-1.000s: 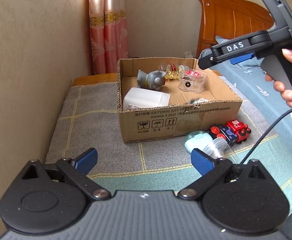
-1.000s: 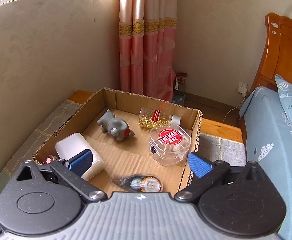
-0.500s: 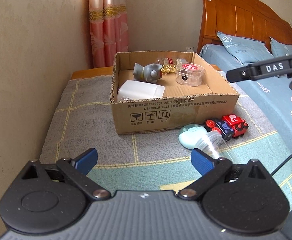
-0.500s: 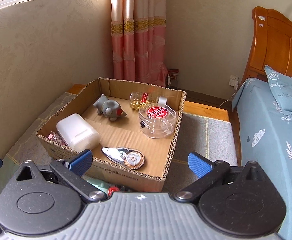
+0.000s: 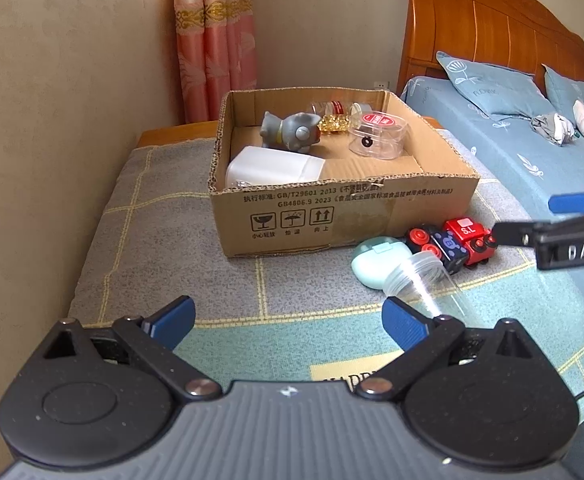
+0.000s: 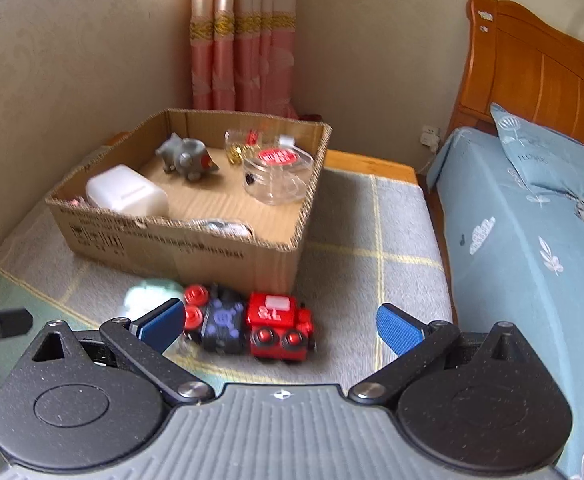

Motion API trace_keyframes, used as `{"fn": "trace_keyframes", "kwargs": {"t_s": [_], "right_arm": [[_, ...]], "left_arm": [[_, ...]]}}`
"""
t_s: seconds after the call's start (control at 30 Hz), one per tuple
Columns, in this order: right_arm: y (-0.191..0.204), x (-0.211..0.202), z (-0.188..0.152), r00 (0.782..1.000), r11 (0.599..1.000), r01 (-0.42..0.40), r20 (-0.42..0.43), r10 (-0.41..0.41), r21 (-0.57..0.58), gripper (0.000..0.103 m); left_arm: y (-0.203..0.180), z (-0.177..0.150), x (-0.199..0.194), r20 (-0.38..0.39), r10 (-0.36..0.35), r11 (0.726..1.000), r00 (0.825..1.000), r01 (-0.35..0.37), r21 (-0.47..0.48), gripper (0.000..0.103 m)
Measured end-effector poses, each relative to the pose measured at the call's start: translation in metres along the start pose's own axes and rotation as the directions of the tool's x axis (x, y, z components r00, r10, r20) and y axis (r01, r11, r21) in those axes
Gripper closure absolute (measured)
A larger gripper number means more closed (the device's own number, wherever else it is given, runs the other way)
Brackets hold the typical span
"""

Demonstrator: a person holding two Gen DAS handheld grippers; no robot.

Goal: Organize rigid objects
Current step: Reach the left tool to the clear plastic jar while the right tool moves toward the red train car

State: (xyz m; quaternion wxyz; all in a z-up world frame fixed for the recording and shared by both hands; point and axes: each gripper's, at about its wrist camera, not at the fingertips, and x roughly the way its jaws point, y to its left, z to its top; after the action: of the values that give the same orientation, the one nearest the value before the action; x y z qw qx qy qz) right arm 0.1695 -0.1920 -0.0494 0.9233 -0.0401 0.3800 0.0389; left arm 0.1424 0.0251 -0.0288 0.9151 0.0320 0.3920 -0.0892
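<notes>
Beside the box: cardboard box (image 5: 344,216) already holds several items; toy train (image 6: 248,326) waits at its front wall.
Right gripper (image 6: 280,322): fingers spread, empty, above train, probably for pickup.
Left gripper (image 5: 288,320): fingers apart, empty, well short of box.

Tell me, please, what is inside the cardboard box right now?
Inside the cardboard box: a grey elephant toy, a white container, a clear round case with a red label and a small jar of gold bits. Its near wall hides most of another item.
</notes>
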Motion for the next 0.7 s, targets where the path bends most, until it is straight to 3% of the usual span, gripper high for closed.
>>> {"fn": "trace_keyframes", "kwargs": {"t_s": [0.3, 0.5, 0.7], "right_arm": [[0.004, 0.026, -0.052, 0.99, 1.0, 0.0, -0.138, 0.0, -0.006, 0.0], [0.001, 0.023, -0.07, 0.988, 1.0, -0.026, -0.153, 0.025, -0.003, 0.0], [-0.003, 0.017, -0.078, 0.992, 0.999, -0.05, -0.118, 0.047, -0.019, 0.0]], "left_arm": [[-0.025, -0.003, 0.01, -0.036, -0.055, 0.997, 0.998, 0.057, 0.057, 0.004], [-0.052, 0.001, 0.017, -0.045, -0.151, 0.982, 0.987, 0.155, 0.104, 0.004], [-0.076, 0.002, 0.044, -0.077, -0.187, 0.97, 0.979, 0.197, 0.146, 0.004]]}}
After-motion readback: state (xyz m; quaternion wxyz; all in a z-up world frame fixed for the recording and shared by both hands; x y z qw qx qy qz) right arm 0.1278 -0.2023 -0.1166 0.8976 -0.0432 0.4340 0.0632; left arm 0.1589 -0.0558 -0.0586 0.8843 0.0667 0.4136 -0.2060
